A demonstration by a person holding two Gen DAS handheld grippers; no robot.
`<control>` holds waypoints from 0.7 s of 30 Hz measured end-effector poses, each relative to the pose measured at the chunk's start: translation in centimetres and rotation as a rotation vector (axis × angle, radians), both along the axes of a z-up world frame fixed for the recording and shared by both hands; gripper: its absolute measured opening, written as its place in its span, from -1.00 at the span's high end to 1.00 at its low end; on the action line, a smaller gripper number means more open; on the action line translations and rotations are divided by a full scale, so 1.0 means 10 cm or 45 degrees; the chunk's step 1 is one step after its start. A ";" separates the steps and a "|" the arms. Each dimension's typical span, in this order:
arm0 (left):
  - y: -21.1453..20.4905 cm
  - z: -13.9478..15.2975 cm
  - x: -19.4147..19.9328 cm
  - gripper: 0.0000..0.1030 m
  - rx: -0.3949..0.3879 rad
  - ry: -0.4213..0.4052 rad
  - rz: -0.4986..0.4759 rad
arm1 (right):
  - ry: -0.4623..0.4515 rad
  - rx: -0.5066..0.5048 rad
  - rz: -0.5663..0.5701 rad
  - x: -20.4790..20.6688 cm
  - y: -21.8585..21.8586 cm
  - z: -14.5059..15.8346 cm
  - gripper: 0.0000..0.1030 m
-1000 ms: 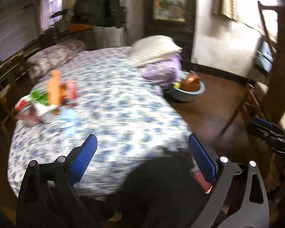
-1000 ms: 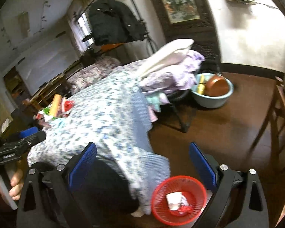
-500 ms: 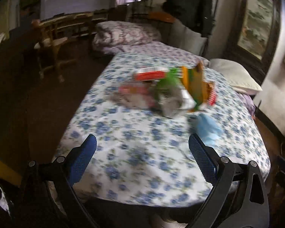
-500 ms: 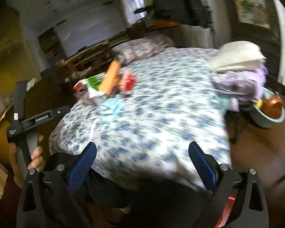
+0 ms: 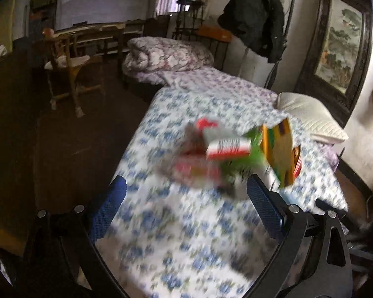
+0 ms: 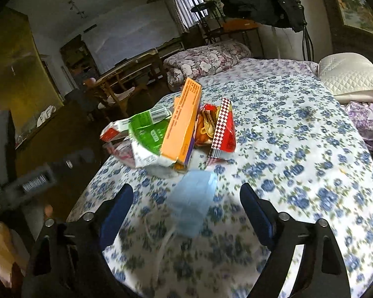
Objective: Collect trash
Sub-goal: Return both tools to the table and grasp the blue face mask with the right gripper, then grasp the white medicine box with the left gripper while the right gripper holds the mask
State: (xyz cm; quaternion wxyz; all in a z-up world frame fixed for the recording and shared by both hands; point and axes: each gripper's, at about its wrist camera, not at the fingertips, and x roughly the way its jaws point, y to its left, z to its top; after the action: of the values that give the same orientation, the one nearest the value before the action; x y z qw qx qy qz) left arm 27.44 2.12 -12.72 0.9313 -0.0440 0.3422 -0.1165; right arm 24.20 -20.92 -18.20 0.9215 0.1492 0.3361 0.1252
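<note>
A pile of trash lies on the flowered bedspread point(image 6: 298, 149): an orange box point(image 6: 181, 124), a green and white wrapper point(image 6: 146, 134), a red checkered snack bag point(image 6: 218, 129), a small red and white carton point(image 6: 110, 132) and a blue face mask point(image 6: 192, 206). My right gripper point(image 6: 186, 206) is open, the mask between its fingers, the pile just beyond. My left gripper point(image 5: 186, 208) is open above the bed, the blurred pile point(image 5: 236, 154) ahead of it with the orange box point(image 5: 278, 154) at its right.
A white pillow point(image 6: 350, 77) lies at the bed's right side and a folded floral quilt point(image 5: 166, 59) at its far end. Wooden chairs point(image 5: 69, 69) and a desk stand on the dark floor to the left. A black jacket point(image 5: 256, 15) hangs behind.
Both grippers swung from the bed's foot and floor toward the trash pile and came closer. The red basket on the floor has left the right view. The mask now lies between the right fingers.
</note>
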 end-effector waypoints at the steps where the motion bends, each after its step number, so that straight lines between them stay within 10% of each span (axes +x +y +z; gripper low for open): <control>1: -0.03 0.04 0.05 -0.82 -0.015 -0.004 -0.026 | 0.014 0.011 -0.001 0.03 0.00 -0.04 -0.46; 5: -0.30 0.10 0.31 -0.82 0.025 -0.027 -0.084 | 0.083 0.069 0.023 0.12 -0.05 -0.22 0.47; 21: -0.49 -0.22 0.39 -0.30 -0.040 0.042 -0.129 | -0.020 0.122 0.024 -0.02 -0.22 -0.33 0.58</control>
State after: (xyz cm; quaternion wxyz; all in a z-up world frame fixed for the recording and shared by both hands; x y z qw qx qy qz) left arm 31.33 -2.79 -14.91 0.9177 -0.0433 0.3573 -0.1680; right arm 23.95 -23.15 -21.48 0.9147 0.1890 0.3237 0.1508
